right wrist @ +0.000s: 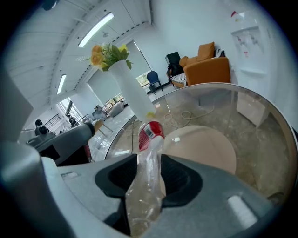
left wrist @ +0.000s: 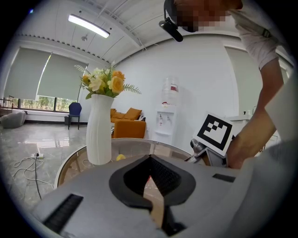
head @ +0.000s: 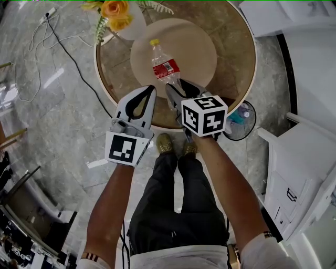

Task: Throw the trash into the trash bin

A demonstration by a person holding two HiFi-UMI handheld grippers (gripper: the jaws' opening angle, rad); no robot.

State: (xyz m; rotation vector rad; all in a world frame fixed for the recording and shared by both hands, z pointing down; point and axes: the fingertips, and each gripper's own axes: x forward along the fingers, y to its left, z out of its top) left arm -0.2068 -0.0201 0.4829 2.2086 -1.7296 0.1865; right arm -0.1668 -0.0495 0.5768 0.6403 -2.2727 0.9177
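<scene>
A clear plastic bottle (head: 164, 66) with a red label and yellow cap lies on the round glass table (head: 245, 79), cap pointing away from me. My right gripper (head: 176, 87) is shut on its lower end. In the right gripper view the crushed clear body of the bottle (right wrist: 145, 186) is squeezed between the dark pads, and my right gripper (right wrist: 150, 160) holds it with the label end sticking out ahead. My left gripper (head: 151, 90) hovers beside it at the table's near edge, shut and empty. In its own view the left gripper (left wrist: 149, 161) has its tips together. A black mesh trash bin (head: 240, 121) stands on the floor to the right of the table.
A white vase of yellow flowers (head: 118, 16) stands at the table's far left side. A beige disc (head: 197, 50) shows under the glass. White cabinets (head: 299, 173) line the right. A cable (head: 68, 47) trails over the floor at left. My feet are by the table's edge.
</scene>
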